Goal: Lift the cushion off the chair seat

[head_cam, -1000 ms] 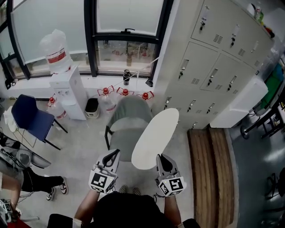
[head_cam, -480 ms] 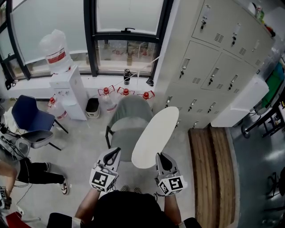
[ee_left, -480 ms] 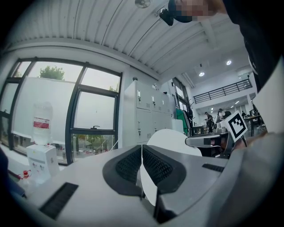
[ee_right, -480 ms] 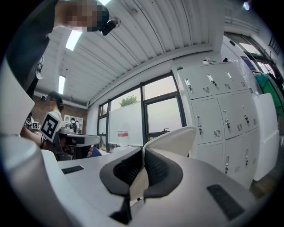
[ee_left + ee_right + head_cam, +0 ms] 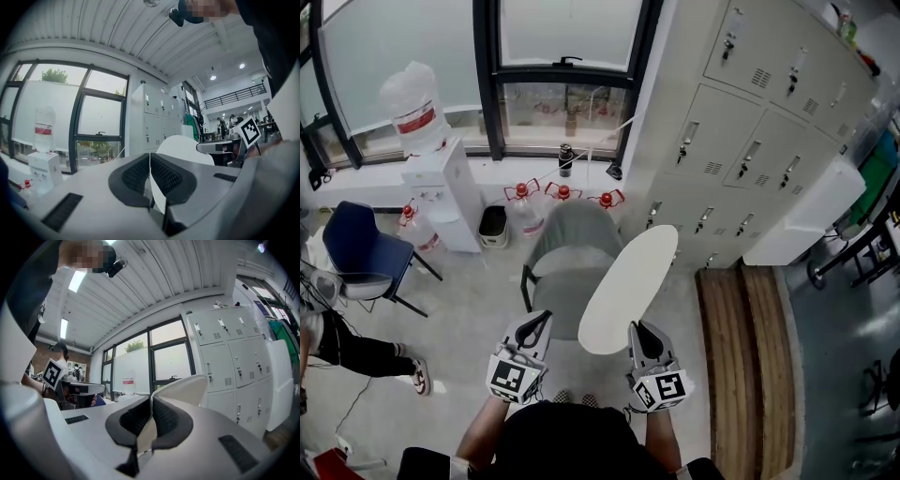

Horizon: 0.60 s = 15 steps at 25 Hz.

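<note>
Right gripper (image 5: 642, 335): clamped on the cushion's (image 5: 629, 289) near edge; hold that squeeze firm.
Cushion: tilted upward ahead of this claw, clear of the chair seat (image 5: 558, 305).
Left gripper (image 5: 536, 326): closed on nothing, beside the cushion; steady its free edge if it sags.

Smooth matt cushion (image 5: 628, 291) (wooden planks (image 5: 745, 375))

The cushion (image 5: 629, 289) is a thin, cream-white oval pad. It is off the seat and tilted up on edge. Its near rim is pinched between the jaws of the right gripper (image 5: 639, 330), and its far end rises away past the chair's right side. The grey-green chair (image 5: 574, 246) stands upright, its seat (image 5: 555, 305) showing just left of the cushion.
</note>
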{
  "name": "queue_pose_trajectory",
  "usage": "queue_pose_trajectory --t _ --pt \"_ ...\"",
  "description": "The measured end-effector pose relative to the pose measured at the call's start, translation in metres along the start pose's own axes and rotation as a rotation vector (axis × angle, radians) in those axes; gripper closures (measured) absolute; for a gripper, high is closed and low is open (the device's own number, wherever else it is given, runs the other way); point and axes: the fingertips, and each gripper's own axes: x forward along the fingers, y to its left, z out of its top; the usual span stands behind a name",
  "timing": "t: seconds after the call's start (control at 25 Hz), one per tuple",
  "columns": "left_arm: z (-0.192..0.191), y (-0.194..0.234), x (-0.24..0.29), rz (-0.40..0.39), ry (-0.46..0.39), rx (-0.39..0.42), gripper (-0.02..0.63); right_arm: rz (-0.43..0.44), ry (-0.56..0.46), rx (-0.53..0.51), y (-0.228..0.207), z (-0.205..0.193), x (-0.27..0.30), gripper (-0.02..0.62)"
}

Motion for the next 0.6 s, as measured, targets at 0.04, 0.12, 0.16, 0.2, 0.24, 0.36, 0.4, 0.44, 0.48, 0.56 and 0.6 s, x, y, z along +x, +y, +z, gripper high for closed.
queue_pose_trajectory --t 0.04,0.12,0.16,0.2,0.24,0.36,0.4,0.44,0.48,0.56,0.6 --pt "-0.0001 -0.0002 0.0001 -0.004 0.01 0.003 0.583 -0.002 0.0 0.001 -0.0001 0.0005 0.0001 0.557" --pt "0.0009 -0.0008 0.0009 -0.01 0.018 0.007 0.583 -0.005 -0.002 0.002 -0.0003 0.002 -0.0001 0.557" --pt "0.0013 -0.0013 0.0013 -0.013 0.018 0.008 0.583 -0.008 -0.001 0.004 -0.0005 0.0025 -0.0004 0.557" --pt "0.0014 -0.0017 0.0018 -0.014 0.018 0.007 0.583 -0.009 -0.001 0.005 -0.0007 0.0026 -0.0006 0.557" --pt "0.0012 -0.002 0.0021 -0.015 0.018 0.007 0.583 -0.009 -0.001 0.003 -0.0007 0.0023 -0.0008 0.557" --pt "-0.0013 -0.0022 0.0021 -0.015 0.016 0.008 0.583 -0.004 -0.002 -0.003 -0.0006 0.0002 -0.0012 0.557" --pt "-0.0022 -0.0021 0.0018 -0.015 0.015 0.009 0.583 -0.004 -0.001 -0.004 -0.0005 -0.0003 -0.0011 0.557" --pt "-0.0024 -0.0019 0.0018 -0.015 0.016 0.009 0.583 -0.003 -0.002 -0.004 -0.0005 -0.0005 -0.0009 0.557" --pt "-0.0022 -0.0015 0.002 -0.014 0.016 0.007 0.583 -0.003 -0.002 -0.004 -0.0007 -0.0005 -0.0005 0.557" --pt "-0.0019 -0.0003 0.0028 -0.011 0.005 0.001 0.583 -0.004 -0.003 -0.005 -0.0011 -0.0005 0.0002 0.557" --pt "-0.0017 0.0004 0.0033 -0.009 -0.002 -0.002 0.583 -0.005 -0.004 -0.005 -0.0013 -0.0005 0.0006 0.557"
